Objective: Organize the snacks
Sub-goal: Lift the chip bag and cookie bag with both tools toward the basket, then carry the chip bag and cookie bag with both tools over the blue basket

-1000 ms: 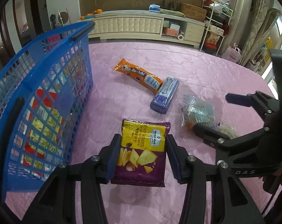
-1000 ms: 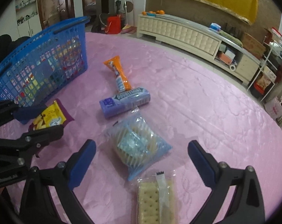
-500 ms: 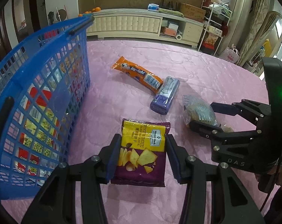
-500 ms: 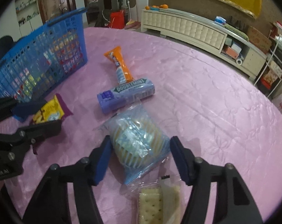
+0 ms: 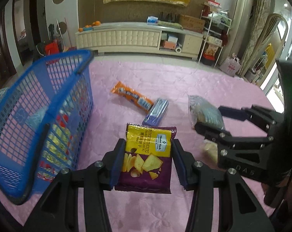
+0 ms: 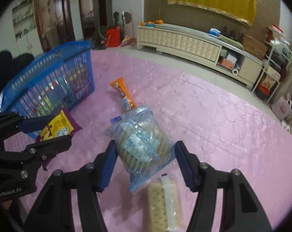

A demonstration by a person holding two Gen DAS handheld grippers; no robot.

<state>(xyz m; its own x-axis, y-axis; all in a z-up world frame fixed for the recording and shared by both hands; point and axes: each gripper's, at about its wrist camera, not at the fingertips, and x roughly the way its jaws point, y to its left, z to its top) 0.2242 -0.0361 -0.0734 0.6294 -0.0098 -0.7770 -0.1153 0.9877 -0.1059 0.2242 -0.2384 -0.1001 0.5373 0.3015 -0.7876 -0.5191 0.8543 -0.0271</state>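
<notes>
- The blue plastic basket (image 5: 49, 100) stands on the pink tablecloth (image 6: 213, 116), with colourful snack packets inside.
- The left gripper (image 5: 148, 164) pinches the purple chip bag (image 5: 146, 154), beside the basket.
- The right gripper (image 6: 146, 162) pinches the clear biscuit bag (image 6: 142, 145).

In the left wrist view, a basket (image 5: 39, 119) filled the left of the frame, standing on the desk (image 5: 184, 81). A chip bag (image 5: 148, 154) sat at lower centre between the pads of the left hand-held gripper (image 5: 148, 164). Above it lay a gum pack (image 5: 156, 111), touching a wrapped bar (image 5: 131, 96) to its upper left. At right, the right hand-held gripper (image 5: 209, 121) held a clear cookie bag (image 5: 204, 110). A cracker packet (image 6: 165, 203) lay at the bottom of the right wrist view.
</notes>
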